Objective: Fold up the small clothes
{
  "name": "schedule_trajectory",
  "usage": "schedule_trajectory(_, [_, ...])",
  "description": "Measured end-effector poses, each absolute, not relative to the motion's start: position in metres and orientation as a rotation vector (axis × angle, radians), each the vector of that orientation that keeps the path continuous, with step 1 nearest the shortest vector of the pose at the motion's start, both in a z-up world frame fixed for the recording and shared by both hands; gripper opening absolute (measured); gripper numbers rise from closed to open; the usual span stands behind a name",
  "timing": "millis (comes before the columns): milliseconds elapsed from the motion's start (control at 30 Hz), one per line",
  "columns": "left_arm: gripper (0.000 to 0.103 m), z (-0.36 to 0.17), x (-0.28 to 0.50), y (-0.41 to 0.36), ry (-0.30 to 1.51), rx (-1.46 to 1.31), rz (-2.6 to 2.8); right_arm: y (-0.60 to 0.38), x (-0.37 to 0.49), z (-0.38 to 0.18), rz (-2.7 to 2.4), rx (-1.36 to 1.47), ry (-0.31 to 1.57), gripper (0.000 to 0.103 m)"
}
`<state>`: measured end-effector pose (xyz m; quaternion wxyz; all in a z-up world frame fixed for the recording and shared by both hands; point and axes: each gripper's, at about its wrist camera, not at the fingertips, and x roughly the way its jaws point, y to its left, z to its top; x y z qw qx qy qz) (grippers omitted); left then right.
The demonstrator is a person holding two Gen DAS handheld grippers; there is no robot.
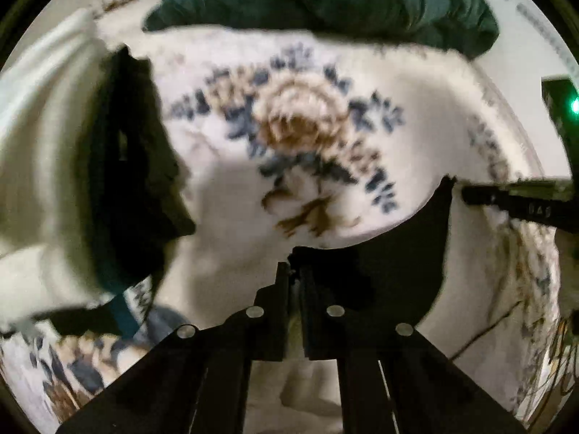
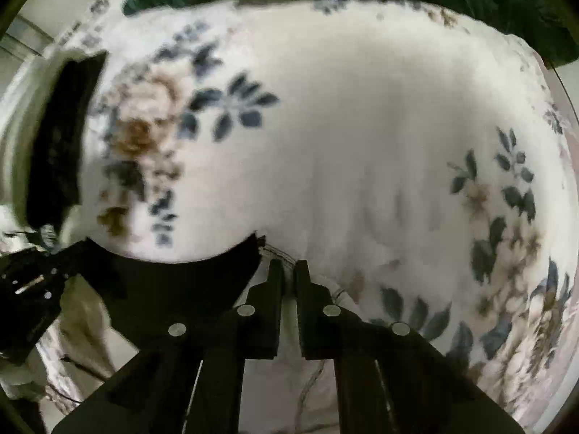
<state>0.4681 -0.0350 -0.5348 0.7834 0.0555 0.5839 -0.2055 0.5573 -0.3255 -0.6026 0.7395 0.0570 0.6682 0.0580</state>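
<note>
A small black garment (image 1: 394,271) hangs stretched between my two grippers above a white bedspread with blue and brown flowers (image 1: 300,126). My left gripper (image 1: 295,271) is shut on the garment's left corner. My right gripper (image 2: 287,267) is shut on its other corner; the black cloth (image 2: 173,285) spreads left from the fingertips. The right gripper also shows at the right edge of the left wrist view (image 1: 514,199), pinching the cloth. The left gripper shows at the left edge of the right wrist view (image 2: 32,282). Both views are motion-blurred.
A dark green blanket (image 1: 325,0) lies bunched at the far edge of the bed. A pile of white and black clothes (image 1: 90,166) sits to the left, also in the right wrist view (image 2: 54,137). Pale fabric (image 2: 83,311) lies below the garment.
</note>
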Motion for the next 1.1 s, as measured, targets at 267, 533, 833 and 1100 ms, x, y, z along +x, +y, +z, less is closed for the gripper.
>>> schedule_trajectory(267, [0.003,-0.443,0.382,-0.009,1.116,-0.072,-0.407,-0.347,0.477,-0.516,0.163,0.256,1.307,0.006])
schedule_trajectory(533, [0.003,-0.481,0.248,0.006,1.28,-0.163,-0.356,-0.346,0.309,-0.498,0.177,0.302,1.319,0.006])
schedule_trajectory(833, [0.013,-0.513,0.209,0.059,1.483,-0.424,-0.246,-0.367,0.22,-0.578,0.161,0.318,1.609,0.008])
schedule_trajectory(1100, [0.056,-0.528,0.294,0.053,1.384,-0.714,-0.173,-0.416,0.241,-0.551,0.083,0.721,1.487,0.041])
